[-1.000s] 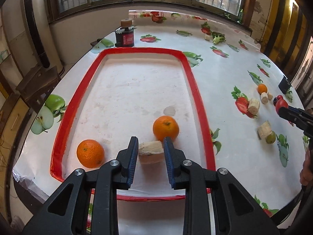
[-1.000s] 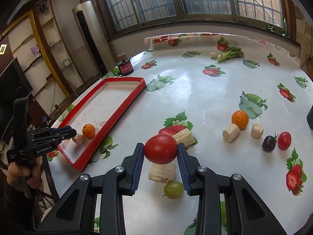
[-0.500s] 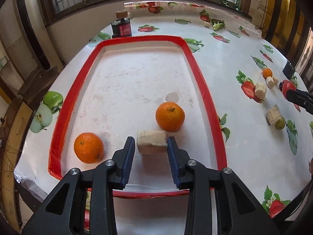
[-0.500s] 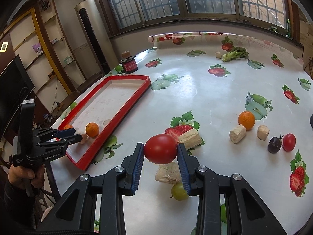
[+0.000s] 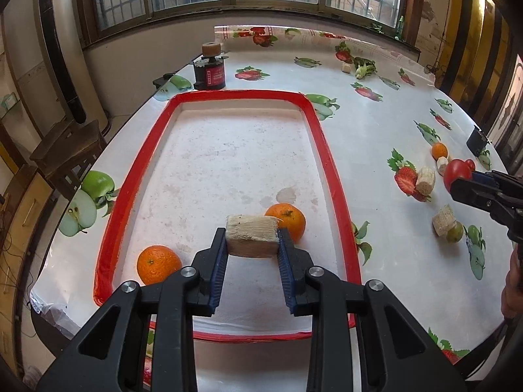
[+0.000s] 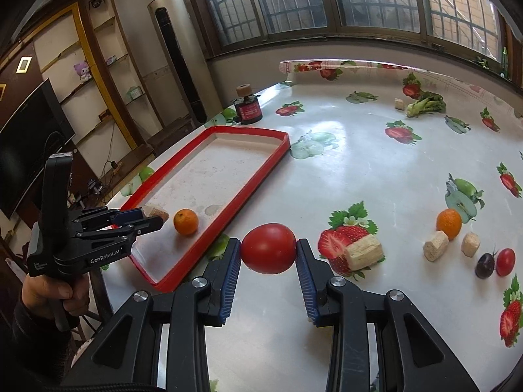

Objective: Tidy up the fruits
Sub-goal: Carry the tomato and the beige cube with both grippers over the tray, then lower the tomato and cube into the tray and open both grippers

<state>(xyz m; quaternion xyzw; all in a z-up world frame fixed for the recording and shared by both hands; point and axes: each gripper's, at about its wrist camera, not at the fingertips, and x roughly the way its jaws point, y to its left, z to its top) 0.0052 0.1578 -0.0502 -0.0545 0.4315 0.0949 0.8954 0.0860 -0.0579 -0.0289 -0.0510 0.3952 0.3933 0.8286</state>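
Meanwhile left hand-held gripper (image 5: 251,245) closing on pale chunk (image 5: 251,235) (right hand-held gripper (image 6: 268,254) clamps tomato (image 6: 268,252))

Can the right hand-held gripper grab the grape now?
Probably not: the right hand-held gripper is clamped on a tomato, and the grape sits tight against a beige chunk.

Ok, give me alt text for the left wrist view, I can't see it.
Left gripper, jaws closing, pinches a pale sugarcane chunk above a red-rimmed tray holding two oranges. At right, the right gripper holds a tomato.
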